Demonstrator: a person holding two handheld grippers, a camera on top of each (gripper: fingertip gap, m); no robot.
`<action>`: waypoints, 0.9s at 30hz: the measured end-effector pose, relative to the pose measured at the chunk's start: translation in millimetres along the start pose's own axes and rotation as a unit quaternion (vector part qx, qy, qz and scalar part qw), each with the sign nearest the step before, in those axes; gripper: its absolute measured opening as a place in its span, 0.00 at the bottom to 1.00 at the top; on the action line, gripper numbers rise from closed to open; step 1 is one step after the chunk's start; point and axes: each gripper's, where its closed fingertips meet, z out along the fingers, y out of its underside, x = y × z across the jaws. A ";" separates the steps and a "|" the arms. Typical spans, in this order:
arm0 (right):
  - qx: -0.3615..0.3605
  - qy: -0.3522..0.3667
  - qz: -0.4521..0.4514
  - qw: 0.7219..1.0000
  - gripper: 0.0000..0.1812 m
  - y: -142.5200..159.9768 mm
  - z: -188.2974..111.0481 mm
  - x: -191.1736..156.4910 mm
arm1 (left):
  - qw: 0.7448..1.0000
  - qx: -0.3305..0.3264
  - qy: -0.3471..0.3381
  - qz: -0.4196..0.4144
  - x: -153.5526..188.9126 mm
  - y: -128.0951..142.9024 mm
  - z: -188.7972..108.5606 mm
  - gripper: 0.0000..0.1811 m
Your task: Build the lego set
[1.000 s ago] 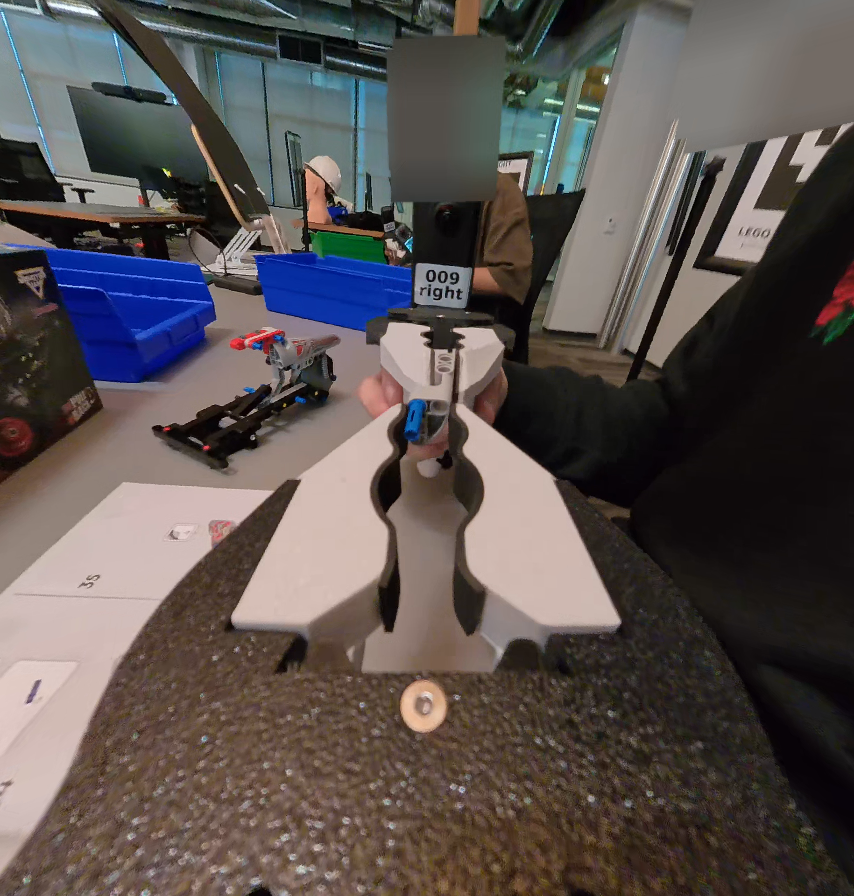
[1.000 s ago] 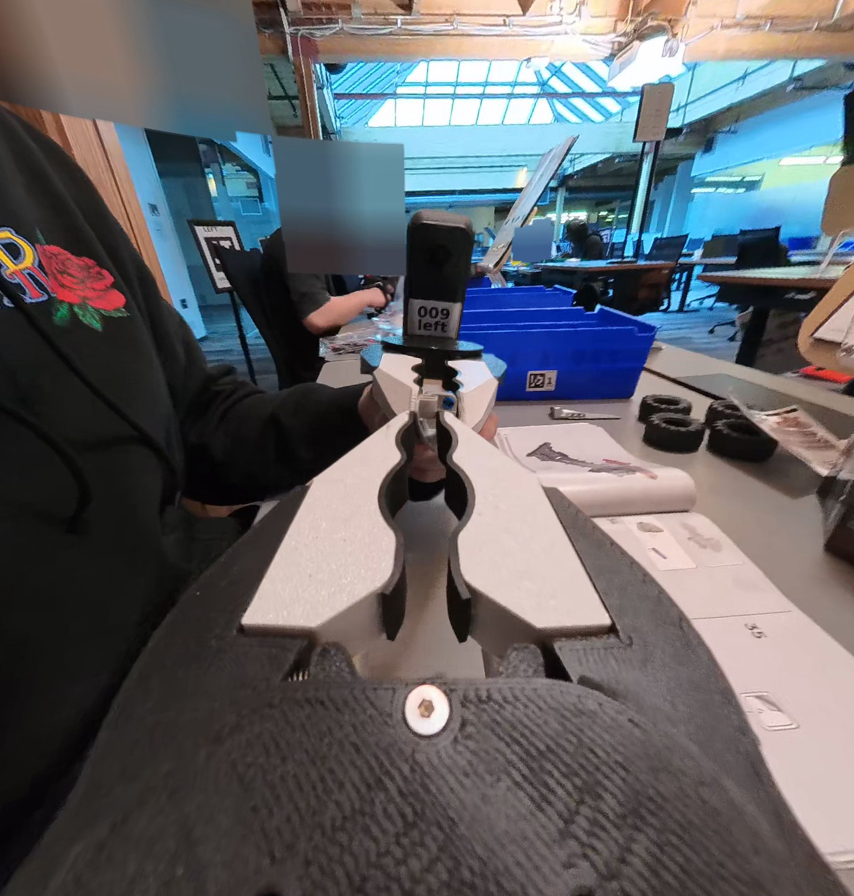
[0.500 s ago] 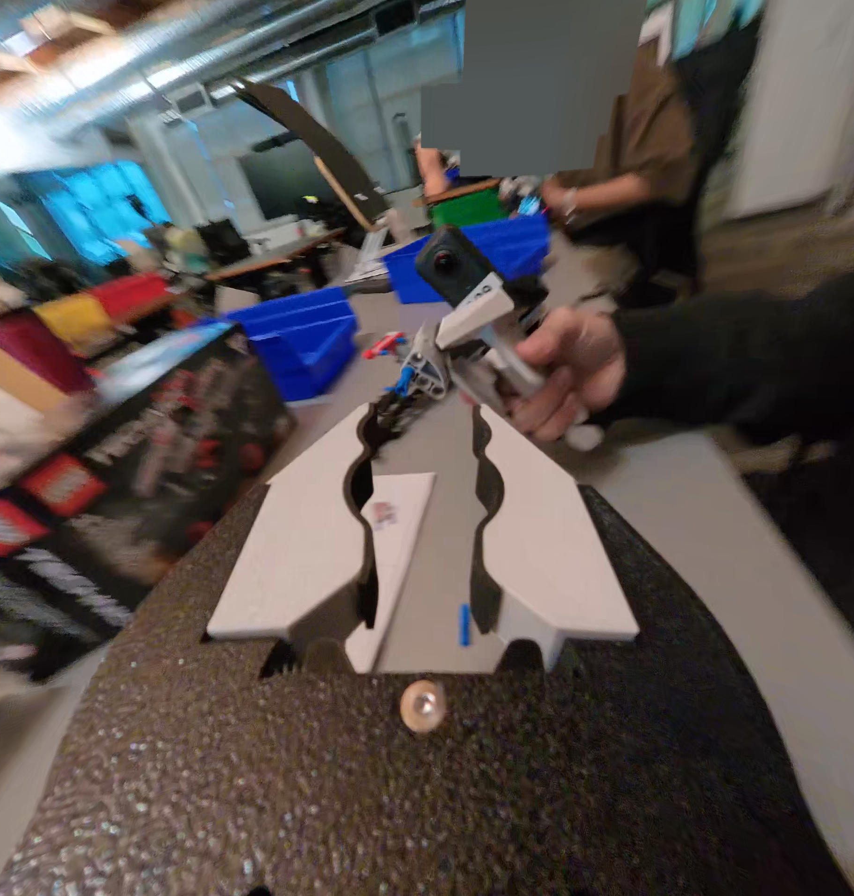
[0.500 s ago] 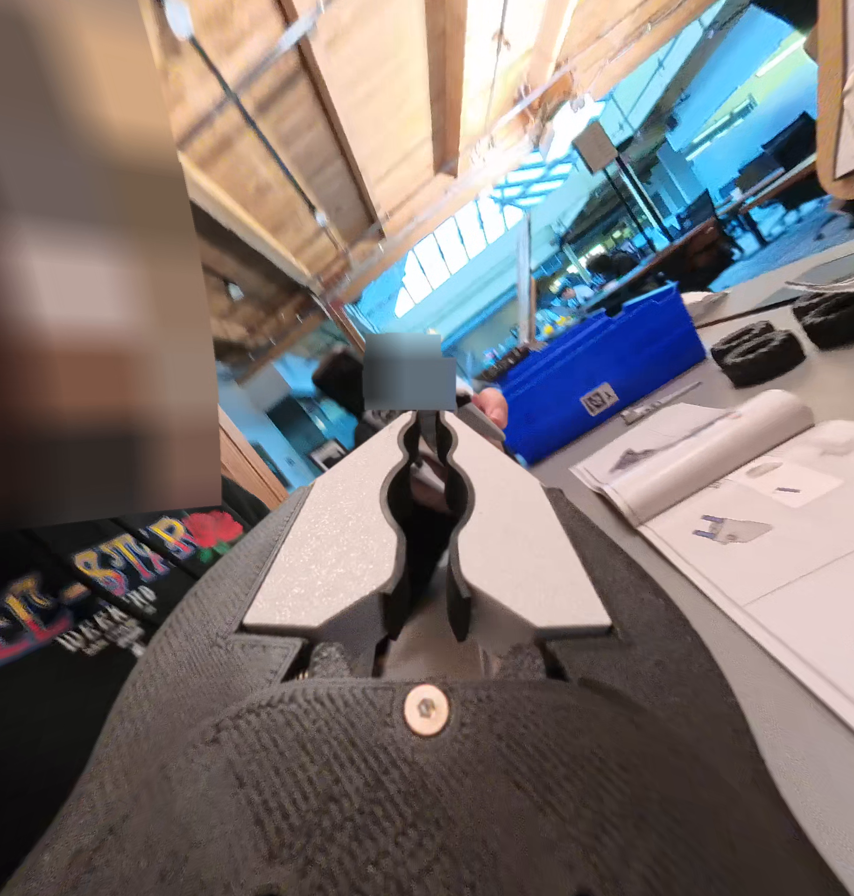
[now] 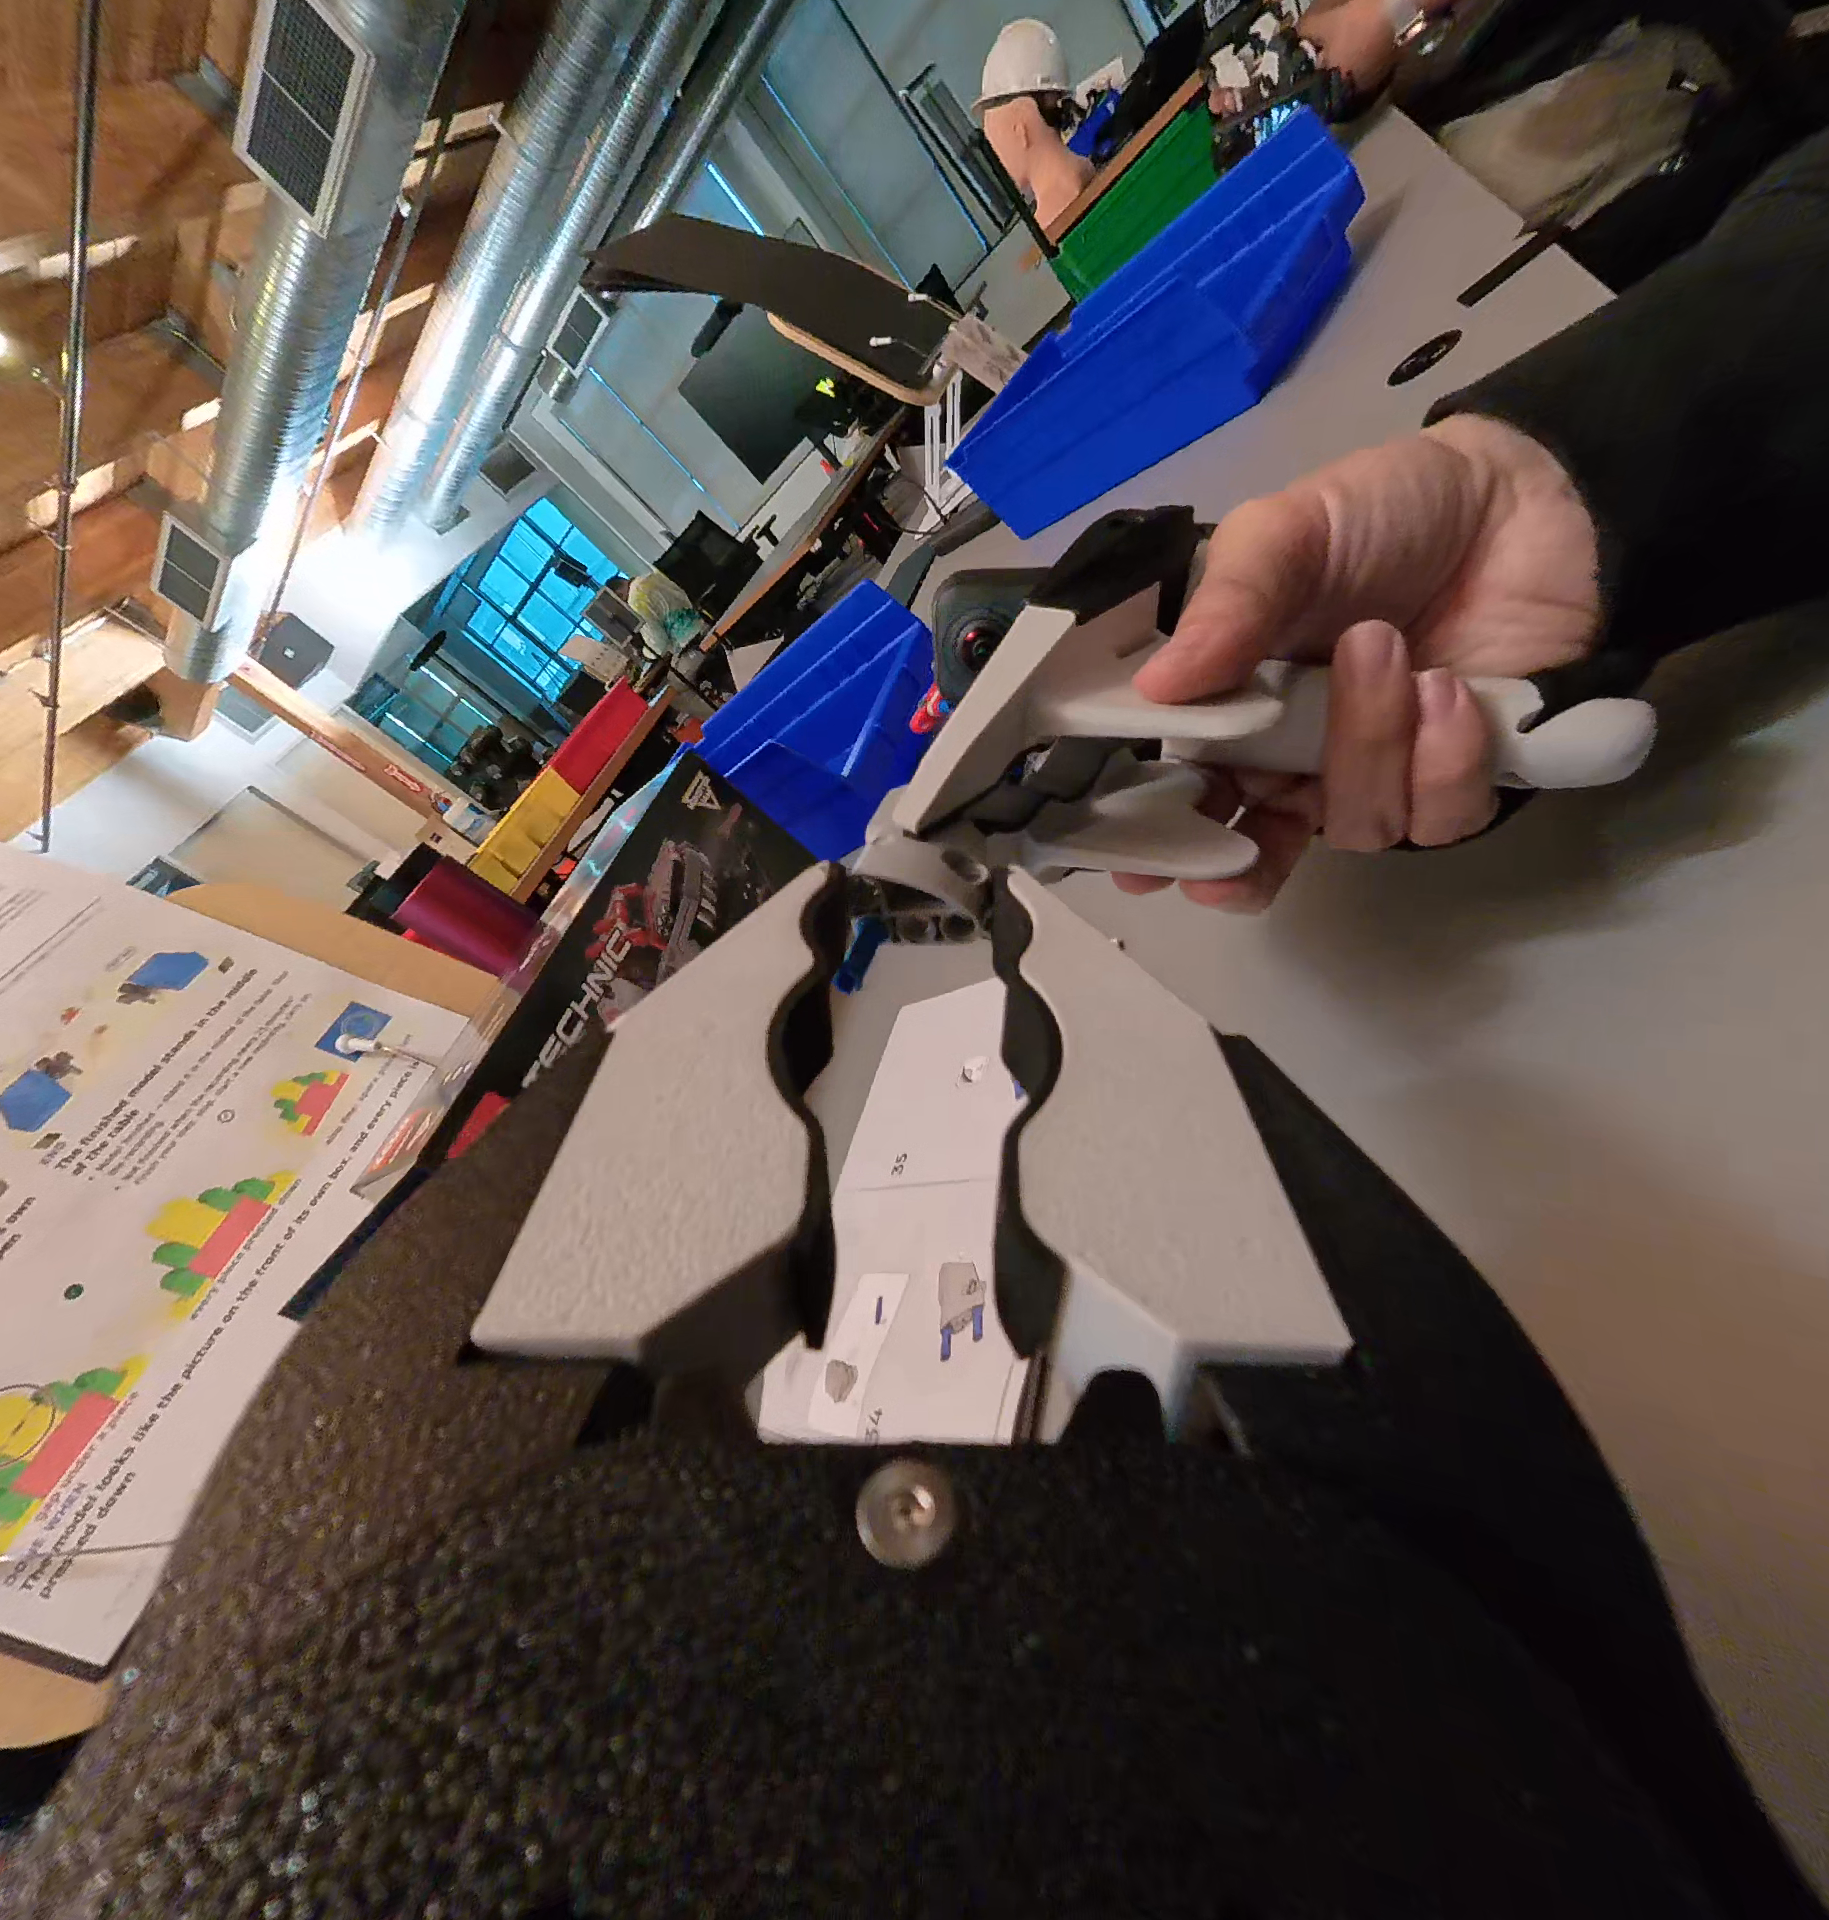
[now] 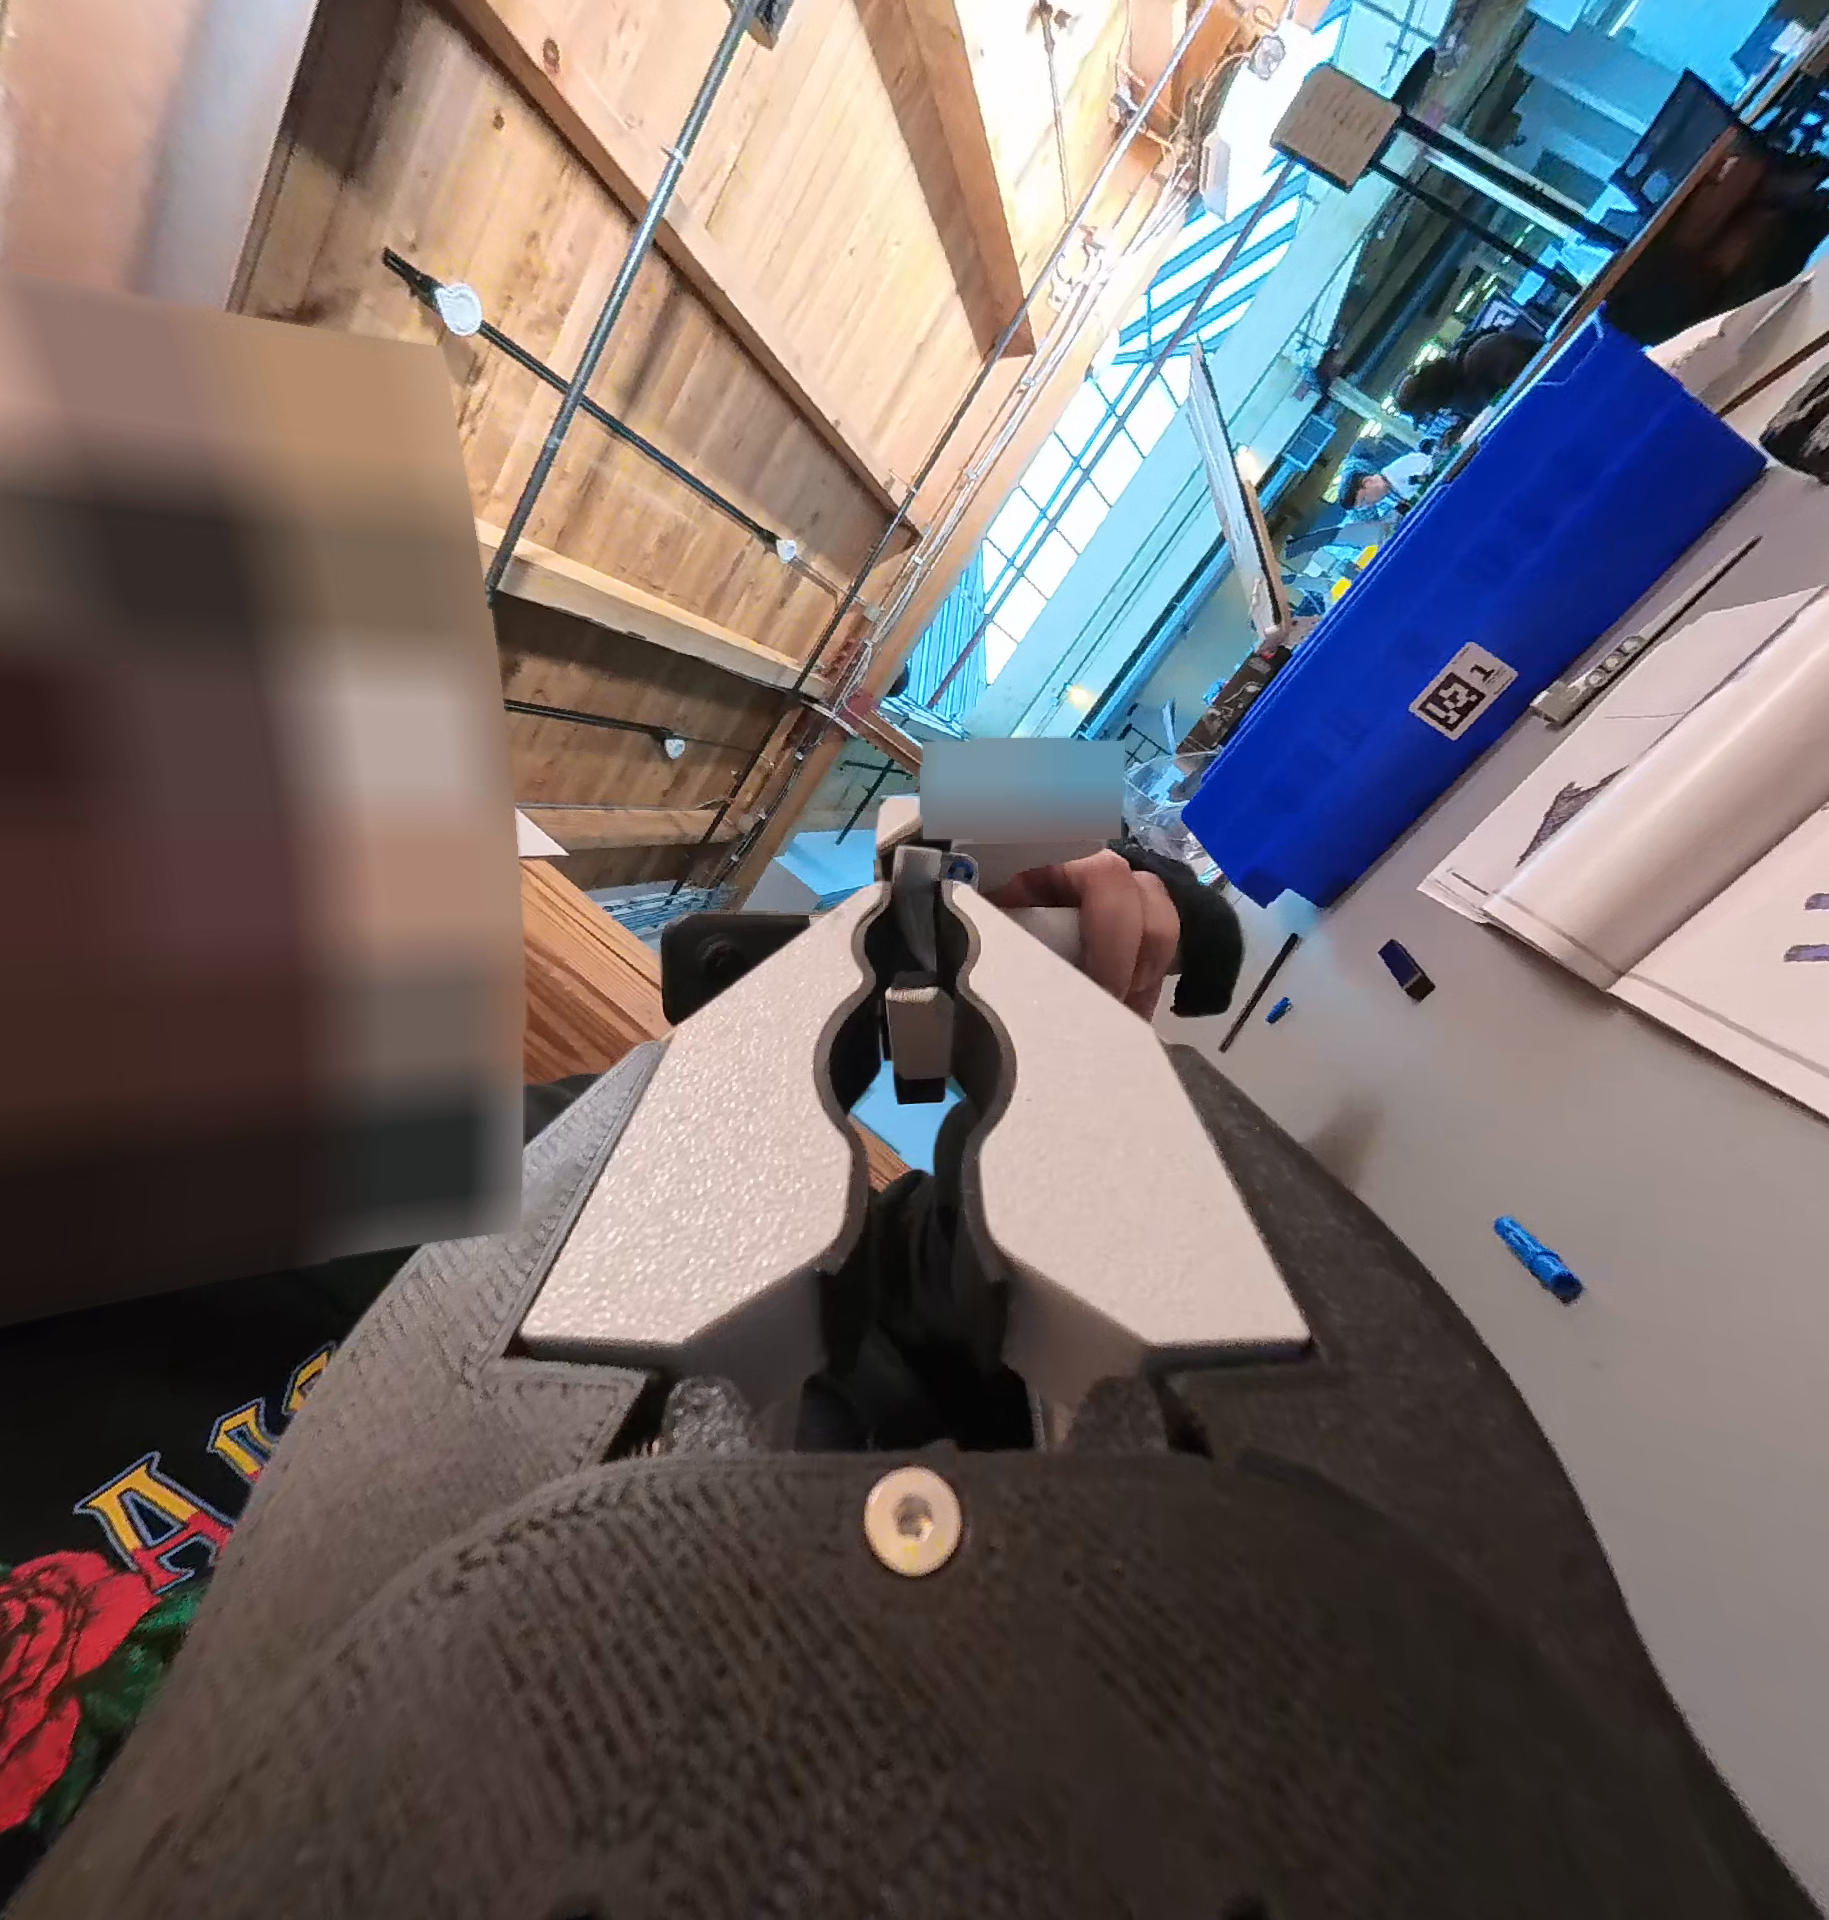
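The left tongs [image 5: 915,914] stood apart, gripping nothing. The right tongs [image 6: 915,914] were clamped on a grey lego piece [image 6: 915,1034], its long axis running along the fingers, held above the table [image 6: 1512,1143] near a loose blue pin [image 6: 1535,1257].

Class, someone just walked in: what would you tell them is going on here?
A person is building a lego set with two handheld grippers. The right gripper is shut on a small grey piece held above the table. The left gripper, fingers apart, points at it. Open instructions lie below; a blue pin lies loose.
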 end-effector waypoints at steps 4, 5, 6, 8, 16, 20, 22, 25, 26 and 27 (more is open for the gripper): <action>0.015 0.004 -0.043 0.999 0.03 -2.5 3.1 -1.5 | 0.999 0.004 -0.007 -0.052 -6.6 -0.5 0.8 0.14; 0.015 0.009 -0.062 0.998 0.05 -2.6 3.7 -1.9 | 0.998 0.004 -0.007 -0.067 -8.2 0.4 0.9 0.14; 0.013 0.015 -0.072 0.997 0.07 -2.4 4.2 -2.0 | 0.997 0.009 -0.007 -0.078 -9.2 0.2 0.7 0.14; -0.015 0.037 -0.089 0.995 0.10 5.4 7.1 1.9 | 0.996 0.025 -0.013 -0.084 -10.7 -3.9 0.2 0.14; -0.008 0.020 -0.085 0.996 0.08 6.8 13.7 -5.0 | 0.997 0.038 -0.025 -0.058 -12.7 -7.8 -3.0 0.13; 0.006 0.030 -0.091 0.995 0.05 -0.2 6.8 -1.9 | 0.998 0.028 -0.028 -0.043 -11.4 -5.8 -1.5 0.13; 0.013 0.036 -0.094 0.995 0.05 -1.6 7.8 -1.2 | 0.999 0.021 -0.037 -0.031 -11.6 -5.3 0.2 0.13; 0.032 0.038 -0.099 0.994 0.06 -3.8 10.3 -0.2 | 0.998 0.010 -0.052 -0.023 -12.5 -4.5 2.7 0.13; 0.045 0.040 -0.104 0.993 0.06 -6.4 10.4 0.3 | 0.998 0.007 -0.062 -0.028 -14.6 -3.9 3.6 0.13; 0.057 0.042 -0.110 0.991 0.06 -8.8 10.4 1.0 | 0.997 0.002 -0.072 -0.032 -16.6 -2.9 4.7 0.13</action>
